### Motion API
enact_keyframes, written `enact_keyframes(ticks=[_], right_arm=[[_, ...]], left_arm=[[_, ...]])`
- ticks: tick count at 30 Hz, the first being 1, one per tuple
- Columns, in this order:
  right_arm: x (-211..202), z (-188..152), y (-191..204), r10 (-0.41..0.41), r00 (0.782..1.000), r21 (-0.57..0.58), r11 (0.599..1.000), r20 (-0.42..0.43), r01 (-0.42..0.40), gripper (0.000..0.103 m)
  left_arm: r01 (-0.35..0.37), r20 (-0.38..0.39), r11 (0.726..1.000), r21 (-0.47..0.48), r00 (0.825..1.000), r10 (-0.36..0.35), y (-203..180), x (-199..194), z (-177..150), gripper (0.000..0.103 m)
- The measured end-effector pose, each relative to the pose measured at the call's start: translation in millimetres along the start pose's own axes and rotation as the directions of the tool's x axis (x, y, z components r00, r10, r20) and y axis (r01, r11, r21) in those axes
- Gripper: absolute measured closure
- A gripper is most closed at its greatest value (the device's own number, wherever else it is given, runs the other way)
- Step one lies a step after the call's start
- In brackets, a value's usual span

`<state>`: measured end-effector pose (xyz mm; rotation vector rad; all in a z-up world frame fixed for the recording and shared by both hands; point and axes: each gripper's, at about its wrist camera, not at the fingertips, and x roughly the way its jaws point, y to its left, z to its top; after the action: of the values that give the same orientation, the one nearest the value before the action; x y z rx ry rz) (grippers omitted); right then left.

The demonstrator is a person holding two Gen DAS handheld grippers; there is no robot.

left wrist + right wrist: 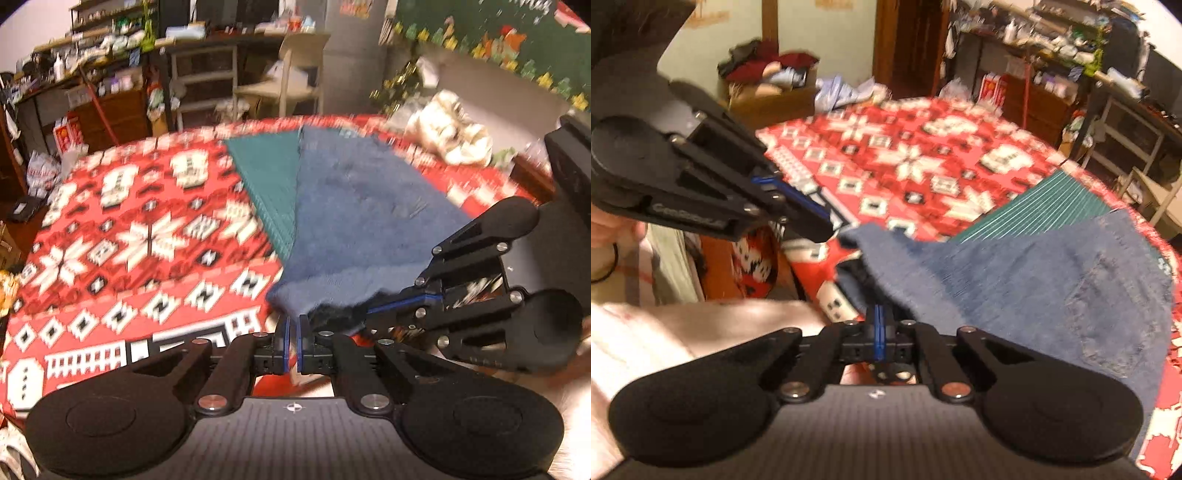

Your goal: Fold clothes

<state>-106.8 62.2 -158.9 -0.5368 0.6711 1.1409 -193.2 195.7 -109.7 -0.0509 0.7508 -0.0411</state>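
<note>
Cluttered room: shelving [110, 44] and a pale chair [288, 77] beyond the work surface, a cardboard box of clothes [772, 85] against the far wall.

Red patterned tablecloth [129, 229] over the table; taken below as the landmark for all places.

Blue denim garment [362, 221] spread on the right part of the tablecloth, near edge raised clear of it, far end on the cloth close to its far edge. Partly over a green ribbed mat [266, 184], which shows along the garment's left side. Stitched pocket visible in the right wrist view; probably jeans or shorts.

Long axis from the near edge of the tablecloth toward its far edge. Near end bunched narrow, far end wider.

Left gripper [292, 328] above the near edge of the tablecloth, clenched on the near left corner of the denim; cloth visible between the blue pads.

Right gripper [879, 325] just beside it, likewise clenched on the near hem; fabric draped over the fingertips.

Both pinches set on one hem, side by side, to keep that edge taut and level. Likely purpose: carrying the near end over toward the far end for a fold across the long axis.

Motion blur throughout; finer seams not readable.
</note>
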Motion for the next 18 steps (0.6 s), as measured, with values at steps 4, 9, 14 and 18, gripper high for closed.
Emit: enact_keyframes(ticks=[4,9,14,18], right_arm=[[-25,5,-21,0.017,0.997,0.063,0.998,0.069,-0.022,0.101],[-15,4,-65,0.030,0.998,0.254,0.966,0.047,-0.041,0.098],[13,-20,-75,-0.003,0.999,0.266,0.964,-0.036,0.012,0.095],[2,-33,-83,0.016,0.999,0.298,0.954,-0.028,-0.007,0.098]], left_arm=[[0.061,0.082,0.998,0.006,0.995,-0.061,-7,-5,23,0.099],[0.069,-0.024,0.997,0.040,0.997,-0.069,-16,47,31,0.096],[0.030,-0.101,0.997,0.077,0.995,-0.022,-11,67,11,0.095],[0.015,-0.102,0.997,0.080,0.995,-0.007,0,61,4,0.093]])
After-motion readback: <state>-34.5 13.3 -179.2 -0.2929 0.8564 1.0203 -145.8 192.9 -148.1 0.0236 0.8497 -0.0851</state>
